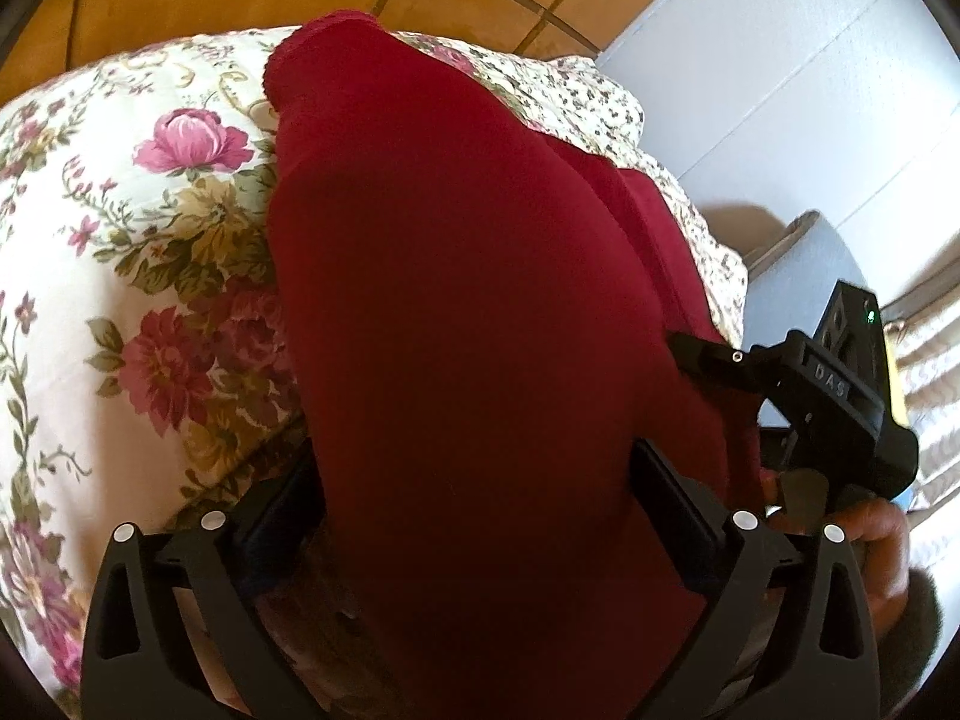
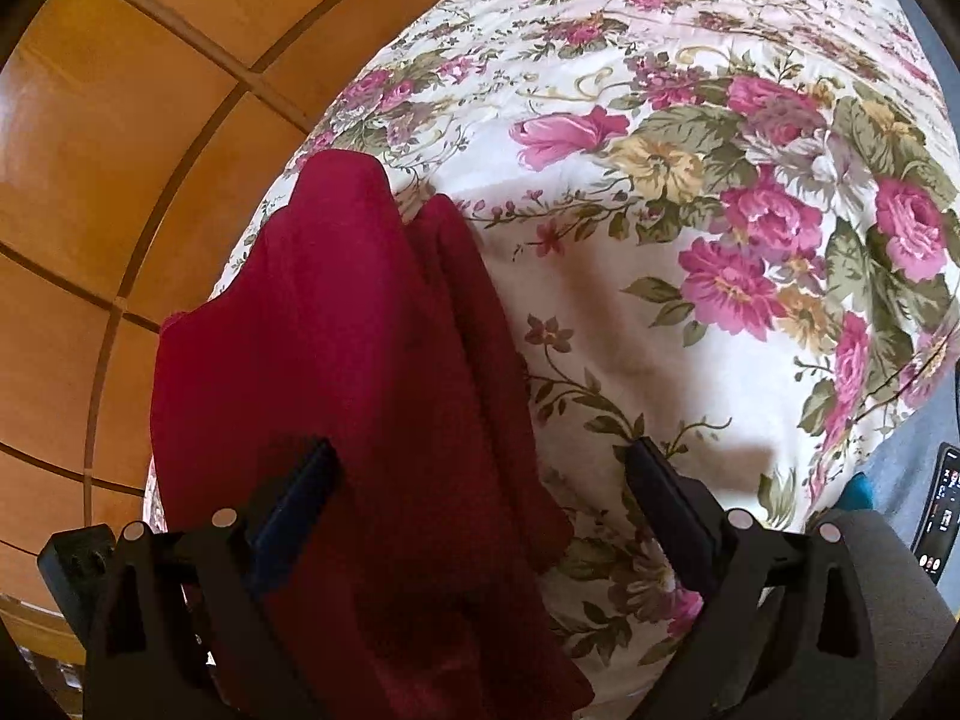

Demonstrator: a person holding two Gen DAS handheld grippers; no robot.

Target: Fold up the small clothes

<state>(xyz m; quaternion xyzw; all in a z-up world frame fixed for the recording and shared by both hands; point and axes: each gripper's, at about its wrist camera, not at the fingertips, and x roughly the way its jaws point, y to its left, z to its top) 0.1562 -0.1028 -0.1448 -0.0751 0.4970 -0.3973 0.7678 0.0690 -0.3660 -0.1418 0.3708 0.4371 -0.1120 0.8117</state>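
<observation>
A dark red garment (image 1: 468, 276) lies lengthwise on the floral bedcover (image 1: 120, 228) and fills the middle of the left wrist view. My left gripper (image 1: 474, 468) stands wide open over its near end, the cloth running between the fingers with the pads apart from it. In the right wrist view the same red garment (image 2: 336, 360) lies folded in layers at the left. My right gripper (image 2: 480, 456) is open too: its left finger (image 2: 300, 486) hovers above the cloth, its right finger over bare bedcover (image 2: 660, 312). The left wrist view shows one right-gripper finger (image 1: 714, 357) at the garment's right edge.
The bed's edge drops to an orange-brown tiled floor (image 2: 120, 180) at the left and far side. A white wall or cabinet (image 1: 780, 90) stands at the right. A phone (image 2: 939, 516) lies at the right edge on grey fabric. A hand (image 1: 870, 540) grips the right tool.
</observation>
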